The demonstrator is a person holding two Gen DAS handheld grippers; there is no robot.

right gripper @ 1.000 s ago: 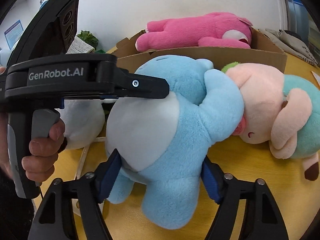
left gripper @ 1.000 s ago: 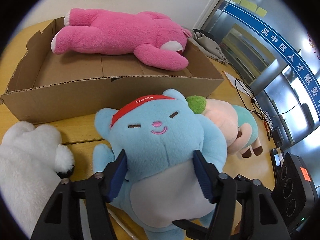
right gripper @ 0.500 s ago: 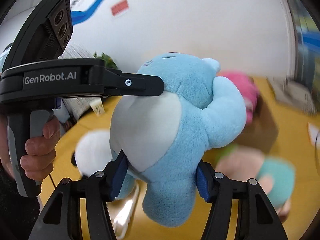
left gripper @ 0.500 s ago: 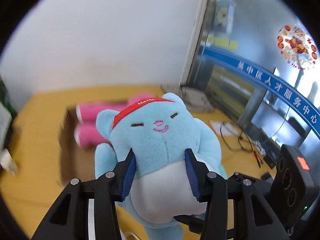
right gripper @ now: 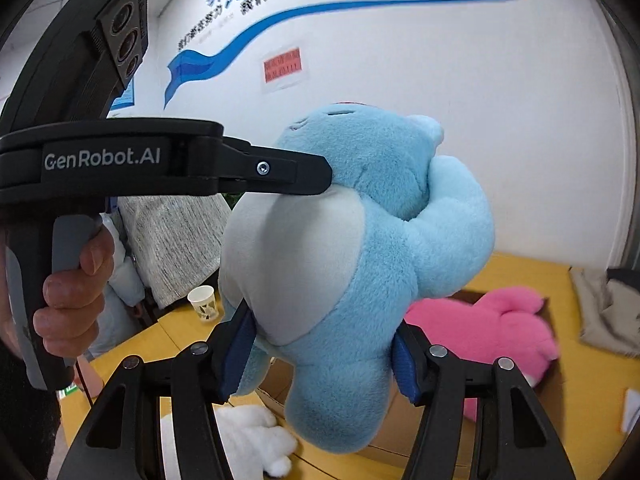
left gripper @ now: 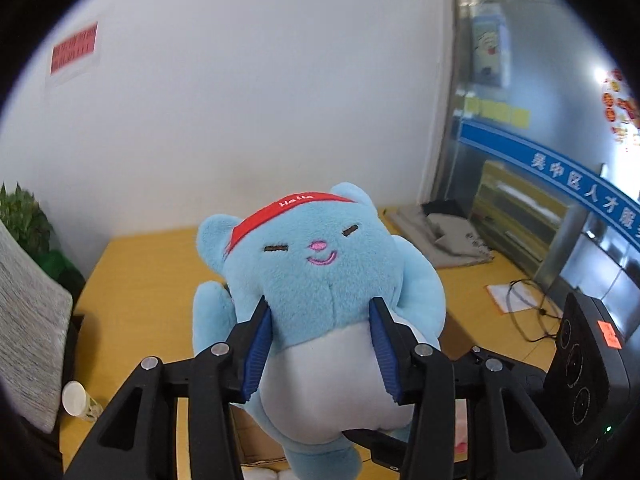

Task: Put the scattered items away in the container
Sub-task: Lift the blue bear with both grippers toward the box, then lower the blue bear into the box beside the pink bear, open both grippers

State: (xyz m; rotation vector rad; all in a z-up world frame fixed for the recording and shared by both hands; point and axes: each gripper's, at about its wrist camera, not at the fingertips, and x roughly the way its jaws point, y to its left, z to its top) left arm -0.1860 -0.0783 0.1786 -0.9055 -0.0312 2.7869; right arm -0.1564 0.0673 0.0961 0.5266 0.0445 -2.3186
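The blue plush bear [left gripper: 320, 280] hangs in the air above the yellow table [left gripper: 152, 252]. The left gripper [left gripper: 320, 344] clamps its neck, and the right gripper [right gripper: 320, 356] clamps its lower body, above the cardboard box [right gripper: 400, 432] with the pink plush toy [right gripper: 492, 332].

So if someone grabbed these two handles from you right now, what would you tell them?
Left gripper: shut on the blue bear, just under its head.
Right gripper: shut on the same bear, low on its body.
The bear hangs in the air above the table, held by both.
Done: the pink plush lies in the box.
Left: lower the bear into the box and let go, then the white plush on the table beside the box.
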